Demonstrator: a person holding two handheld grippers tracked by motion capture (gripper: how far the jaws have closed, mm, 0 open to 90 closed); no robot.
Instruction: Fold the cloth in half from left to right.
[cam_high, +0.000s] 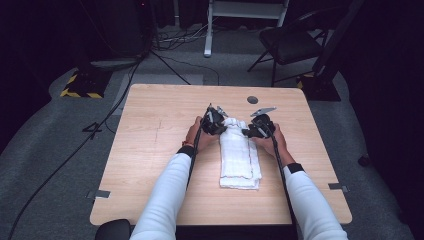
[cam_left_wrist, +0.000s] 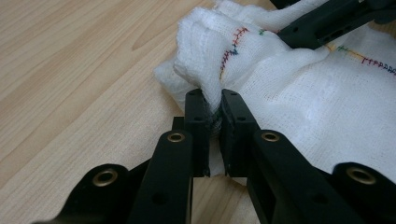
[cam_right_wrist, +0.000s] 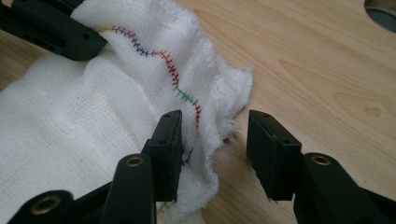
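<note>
- My left gripper (cam_left_wrist: 213, 105) is pinching a fold of the cloth (cam_left_wrist: 299, 88). Its two jaws are pressing tight on the white stuff, right at the far end.
- My right gripper (cam_right_wrist: 215, 135) is standing spread. One jaw is lying on the cloth (cam_right_wrist: 88, 116) edge, near the coloured stitching (cam_right_wrist: 173, 70), and the other is hanging over bare wood. Nothing is squeezed between them.
- From above, my left gripper (cam_high: 214, 121) and right gripper (cam_high: 259, 127) are sitting on either side of the cloth's far end.
- The cloth (cam_high: 239, 160) is lying in the middle of the table (cam_high: 150, 150), folded into a long narrow strip that is running from my grippers back toward me.
- The near part is looking flat and tidy. The far end is looking bunched up and puffy.
- So I am thinking the long folds are done. The far end is the bit that is left to fold or flatten.
- I am guessing my right gripper needs to grab its corner before both ends can be moved together.
</note>
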